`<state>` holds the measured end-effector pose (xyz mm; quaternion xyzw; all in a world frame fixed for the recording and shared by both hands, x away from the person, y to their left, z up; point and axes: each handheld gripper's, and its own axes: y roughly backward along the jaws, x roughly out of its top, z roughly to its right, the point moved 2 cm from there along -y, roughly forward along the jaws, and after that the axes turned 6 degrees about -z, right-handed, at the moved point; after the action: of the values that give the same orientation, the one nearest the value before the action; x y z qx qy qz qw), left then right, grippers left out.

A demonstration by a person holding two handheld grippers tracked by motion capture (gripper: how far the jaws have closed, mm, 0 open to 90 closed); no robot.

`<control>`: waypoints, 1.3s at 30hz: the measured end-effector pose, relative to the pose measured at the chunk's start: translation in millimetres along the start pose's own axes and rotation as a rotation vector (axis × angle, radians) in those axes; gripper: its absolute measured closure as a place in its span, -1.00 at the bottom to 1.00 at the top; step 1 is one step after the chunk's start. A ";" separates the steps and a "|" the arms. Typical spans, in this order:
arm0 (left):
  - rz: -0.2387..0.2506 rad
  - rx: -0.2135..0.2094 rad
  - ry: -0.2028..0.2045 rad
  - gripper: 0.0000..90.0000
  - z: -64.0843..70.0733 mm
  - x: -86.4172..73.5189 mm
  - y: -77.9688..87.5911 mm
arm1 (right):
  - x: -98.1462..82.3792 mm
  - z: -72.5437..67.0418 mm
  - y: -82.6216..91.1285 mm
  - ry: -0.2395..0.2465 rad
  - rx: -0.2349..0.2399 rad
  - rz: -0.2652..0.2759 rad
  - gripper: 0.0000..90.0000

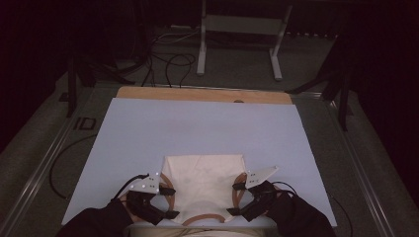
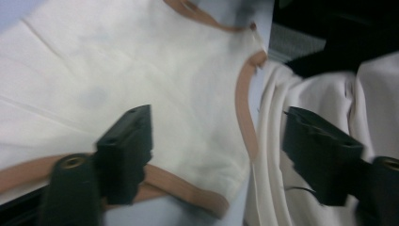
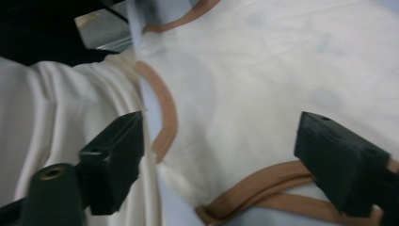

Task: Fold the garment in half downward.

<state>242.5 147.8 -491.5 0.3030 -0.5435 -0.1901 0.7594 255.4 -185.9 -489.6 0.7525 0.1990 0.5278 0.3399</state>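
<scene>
Here, in the high view, a cream sleeveless top point(image 1: 205, 185) with tan binding lies flat at the near edge of the pale blue table cover point(image 1: 197, 128), its neckline toward the person. The left gripper point(image 1: 165, 200) and right gripper point(image 1: 237, 197) sit at its two shoulder straps. In the left gripper view, the jaws stand wide apart above the fabric, one over the tan strap point(image 2: 179, 186), pressing on nothing. In the right gripper view, the jaws likewise stand wide, straddling the other shoulder and its tan strap point(image 3: 263, 186) without gripping. The top looks light, thin and limp, so it should drape and wrinkle easily; the bound strap edges seem the firmest places to pinch. No brand, label or writing can be read
</scene>
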 end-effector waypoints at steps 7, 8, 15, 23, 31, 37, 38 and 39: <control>0.051 0.077 0.030 -0.89 -12.9 8.3 6.5 | 7.5 9.0 4.9 -0.002 -0.049 0.054 -0.75; 0.057 0.085 0.031 -0.92 -14.5 9.0 7.2 | 8.7 10.8 6.4 0.007 -0.069 0.060 -0.76; 0.072 0.150 0.029 -0.98 -26.0 16.3 11.3 | 12.4 22.1 15.2 -0.020 -0.151 0.118 -0.78; 0.080 0.166 0.027 -0.98 -37.5 24.4 14.9 | 16.1 31.3 24.4 -0.019 -0.212 0.149 -0.77; 0.073 0.195 0.014 -0.98 -50.0 26.8 13.6 | 18.9 42.1 28.6 -0.018 -0.246 0.164 -0.71; 0.086 0.209 0.014 -0.95 -60.2 31.0 11.0 | 22.2 53.3 30.1 -0.033 -0.295 0.173 -0.73; 0.086 0.209 0.014 -0.94 -60.2 31.0 11.0 | 22.9 55.0 30.2 -0.036 -0.299 0.173 -0.74; 0.086 0.214 0.010 -0.94 -64.9 32.1 9.2 | 23.8 57.8 30.2 -0.034 -0.302 0.174 -0.74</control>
<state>313.9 151.3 -477.2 0.3600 -0.5692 -0.0967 0.7329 316.0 -208.5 -464.4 0.7160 0.0457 0.5663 0.4056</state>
